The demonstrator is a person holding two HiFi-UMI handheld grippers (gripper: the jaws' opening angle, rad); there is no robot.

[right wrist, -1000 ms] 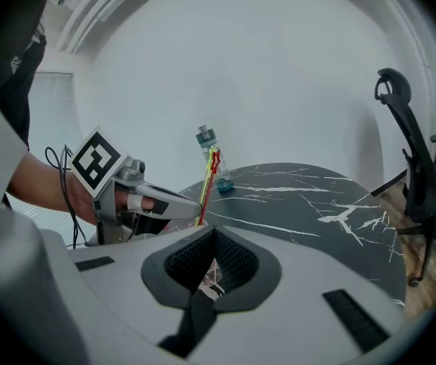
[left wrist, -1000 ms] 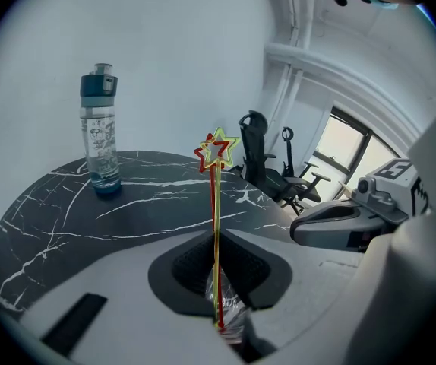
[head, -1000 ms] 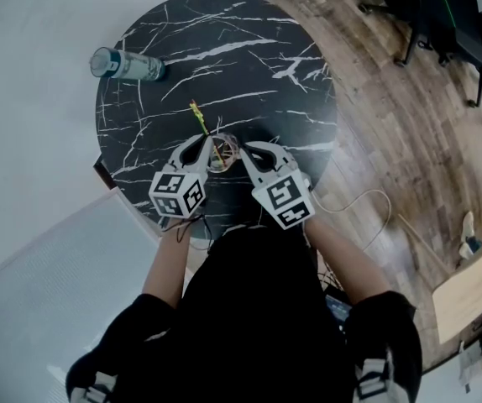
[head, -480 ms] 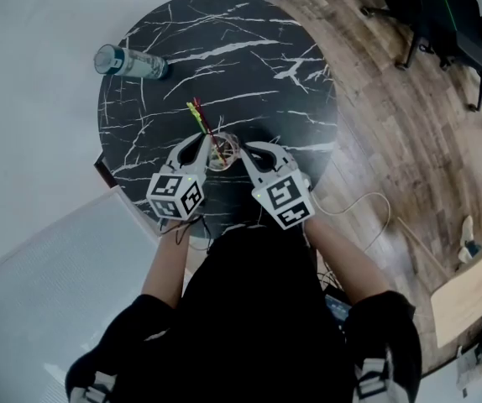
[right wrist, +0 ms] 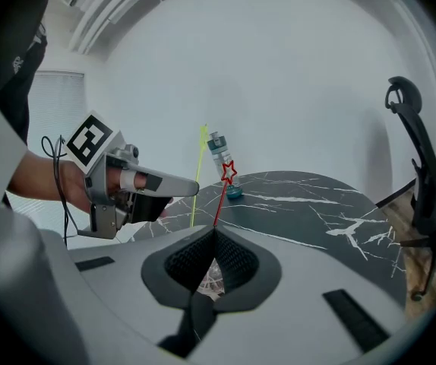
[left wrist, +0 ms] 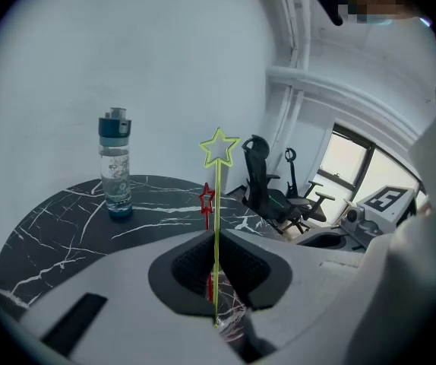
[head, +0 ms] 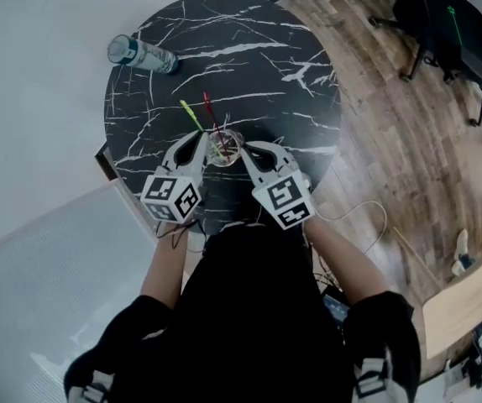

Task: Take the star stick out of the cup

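- Left gripper (left wrist: 216, 238): its fingers are pressed right together, and the yellow-green star stick (left wrist: 217, 204) is nipped between the dark pads.
- The grip is low on the shaft. Most of the stick stands above the fingers, and a short tail drops below them.
- That lower tip reaches the mouth of the cup (head: 222, 148). I can't tell whether it is inside or just above.
- The stick stands almost upright, long axis vertical and outlined star on top. From the head view it leans a little away from the person, towards the water bottle (head: 140, 54).
- Right gripper (right wrist: 213, 233): fingers closed with no gap, tips on the right side of the cup's rim. The thin clear wall looks pinched between them.
- The red star stick (right wrist: 219, 200) rises out of the cup just past those tips, star up, tilting slightly.
- The cup sits on the black marble table (head: 258, 65), between the two grippers.
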